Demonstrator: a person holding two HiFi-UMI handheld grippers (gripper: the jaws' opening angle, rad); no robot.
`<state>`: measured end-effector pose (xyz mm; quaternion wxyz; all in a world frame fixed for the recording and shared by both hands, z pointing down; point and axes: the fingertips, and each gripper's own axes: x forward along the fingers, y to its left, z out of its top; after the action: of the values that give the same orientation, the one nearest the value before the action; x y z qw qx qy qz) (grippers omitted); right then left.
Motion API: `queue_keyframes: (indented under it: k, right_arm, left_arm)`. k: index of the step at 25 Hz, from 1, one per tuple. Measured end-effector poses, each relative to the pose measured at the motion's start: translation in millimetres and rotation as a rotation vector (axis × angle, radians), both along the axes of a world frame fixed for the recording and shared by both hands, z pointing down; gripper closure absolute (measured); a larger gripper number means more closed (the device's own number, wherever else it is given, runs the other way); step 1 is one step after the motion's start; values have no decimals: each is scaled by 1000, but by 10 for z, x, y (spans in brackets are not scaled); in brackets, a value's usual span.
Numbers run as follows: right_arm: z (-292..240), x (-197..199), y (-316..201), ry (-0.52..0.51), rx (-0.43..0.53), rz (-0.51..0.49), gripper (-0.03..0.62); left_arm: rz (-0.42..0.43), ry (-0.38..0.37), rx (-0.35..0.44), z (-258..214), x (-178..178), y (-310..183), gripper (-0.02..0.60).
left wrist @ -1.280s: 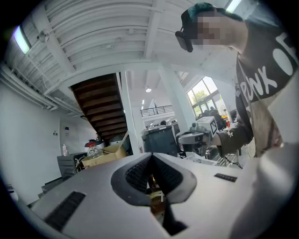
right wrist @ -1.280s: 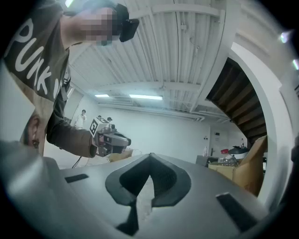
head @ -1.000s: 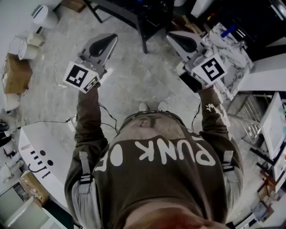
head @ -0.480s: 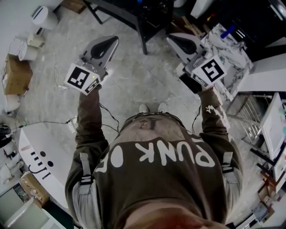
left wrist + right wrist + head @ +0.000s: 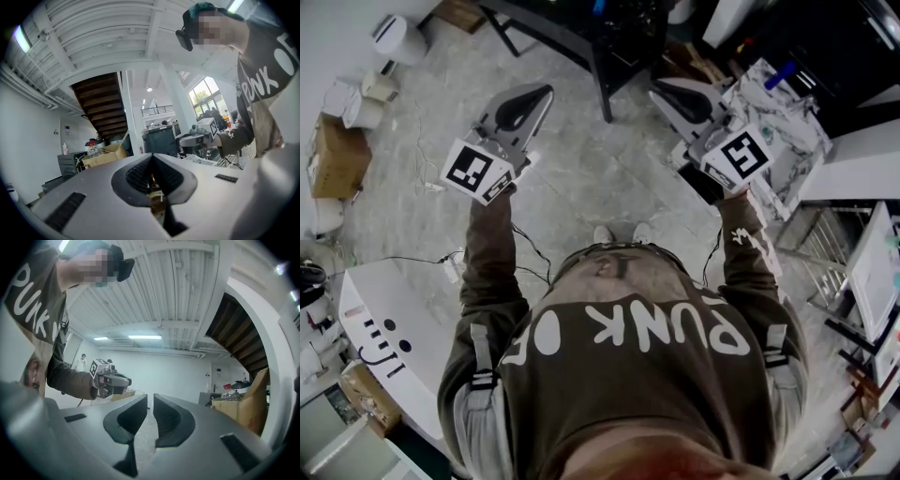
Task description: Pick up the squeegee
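We hold the left gripper (image 5: 542, 91) closed and empty, the right gripper (image 5: 658, 87) just opening a crack on nothing, a dark table leg (image 5: 602, 75) at twelve o'clock between them.

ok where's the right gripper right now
Upper right of the head view: the right gripper is held out between the black table leg and the marble-patterned top. Its jaws have just been opening, with nothing between them.

Our shirt (image 5: 628, 394) was brown with white letters, the left gripper (image 5: 151, 161) grey with black pads (image 5: 135, 177), the floor (image 5: 581, 169) mottled grey.
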<state>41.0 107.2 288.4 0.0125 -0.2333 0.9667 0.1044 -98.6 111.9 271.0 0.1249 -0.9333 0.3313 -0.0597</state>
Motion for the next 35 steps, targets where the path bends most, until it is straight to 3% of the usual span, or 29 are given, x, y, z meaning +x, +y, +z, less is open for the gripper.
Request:
queue_keyframes:
  k: [4,9,19,35]
  right_arm:
    - [23,-13,9,9,-9,-15,515]
    - [69,-47,34,39,-15,-40,431]
    - [75,-15,63,42,-12,-57,380]
    - [176,-6,74,73,-37,-66,137]
  left_arm:
    - [0,-1,-2,4,-3,2,578]
    - [0,-1,-1,1,-1,3,578]
    - [1,-2,-3,9,38,6,578]
    - [1,-7,-5,15,81,30,578]
